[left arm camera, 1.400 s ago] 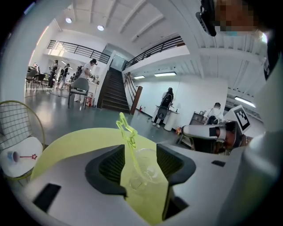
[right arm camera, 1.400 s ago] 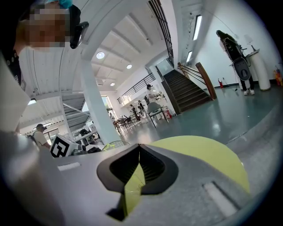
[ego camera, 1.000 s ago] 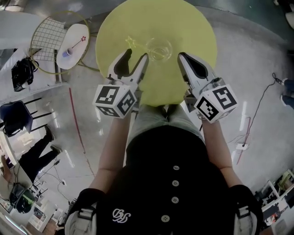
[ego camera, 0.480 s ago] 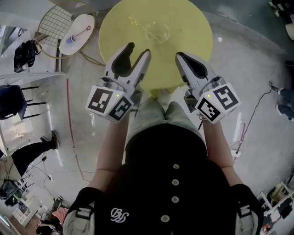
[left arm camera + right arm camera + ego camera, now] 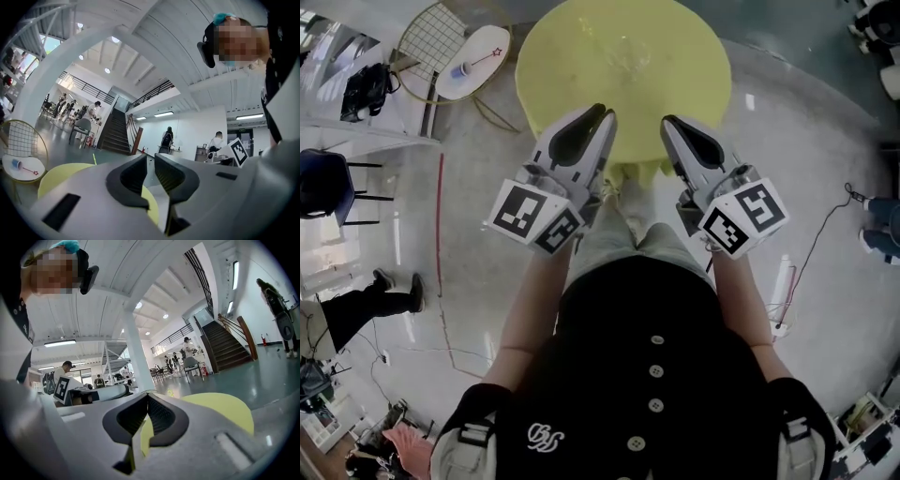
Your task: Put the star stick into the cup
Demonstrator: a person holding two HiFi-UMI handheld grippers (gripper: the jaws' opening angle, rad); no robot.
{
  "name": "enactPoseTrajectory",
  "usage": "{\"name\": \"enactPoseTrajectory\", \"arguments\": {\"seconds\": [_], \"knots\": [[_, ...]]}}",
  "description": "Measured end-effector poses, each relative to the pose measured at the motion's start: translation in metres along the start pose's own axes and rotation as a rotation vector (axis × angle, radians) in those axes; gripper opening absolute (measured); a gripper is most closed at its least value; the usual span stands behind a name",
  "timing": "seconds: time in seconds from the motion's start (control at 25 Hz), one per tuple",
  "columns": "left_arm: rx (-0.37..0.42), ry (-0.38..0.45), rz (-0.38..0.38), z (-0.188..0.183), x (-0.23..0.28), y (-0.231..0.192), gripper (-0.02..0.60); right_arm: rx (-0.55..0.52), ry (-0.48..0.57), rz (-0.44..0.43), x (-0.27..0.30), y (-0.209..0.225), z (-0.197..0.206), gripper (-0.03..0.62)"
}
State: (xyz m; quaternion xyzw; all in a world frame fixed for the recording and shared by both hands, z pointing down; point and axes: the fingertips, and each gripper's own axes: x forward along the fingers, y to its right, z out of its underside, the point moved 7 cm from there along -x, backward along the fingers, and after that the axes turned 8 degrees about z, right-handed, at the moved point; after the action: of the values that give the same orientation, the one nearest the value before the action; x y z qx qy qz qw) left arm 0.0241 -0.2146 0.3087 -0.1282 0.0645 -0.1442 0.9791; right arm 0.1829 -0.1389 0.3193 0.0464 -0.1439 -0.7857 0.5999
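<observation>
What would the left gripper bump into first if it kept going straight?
Likely the clear cup on the yellow table; the left gripper, jaws just closing on nothing, aims roughly at it but may pass above.

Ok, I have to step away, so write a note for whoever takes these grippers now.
Left gripper: empty, jaws have just been closing, a narrow gap between them.
Right gripper: shut, empty.
Both hover by the yellow table's near edge.
Clear cup stands on the yellow table; too faint to tell whether a star stick is in it.
A red star stick lies on the white side table beside a small blue cup, not in it.
Done: unclear. Left: check the clear cup; if empty, probably fetch the stick and drop it in.
</observation>
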Motion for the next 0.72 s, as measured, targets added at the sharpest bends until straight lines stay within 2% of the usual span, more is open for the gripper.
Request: {"name": "enactPoseTrajectory", "arguments": {"seconds": [0.24,0.48,0.72], "knots": [[-0.013,-0.033,0.022,0.01,-0.014,0.028,0.024,-0.033,-0.017,-0.013,-0.021,-0.017,0.004,0.003],[-0.015,-0.037,0.046,0.018,-0.021,0.049,0.021,-0.04,-0.003,-0.014,-0.039,-0.027,0.009,0.003],[-0.039,-0.087,0.056,0.031,-0.024,0.057,0.021,-0.049,-0.022,-0.009,-0.049,-0.033,0.016,0.003]]}}
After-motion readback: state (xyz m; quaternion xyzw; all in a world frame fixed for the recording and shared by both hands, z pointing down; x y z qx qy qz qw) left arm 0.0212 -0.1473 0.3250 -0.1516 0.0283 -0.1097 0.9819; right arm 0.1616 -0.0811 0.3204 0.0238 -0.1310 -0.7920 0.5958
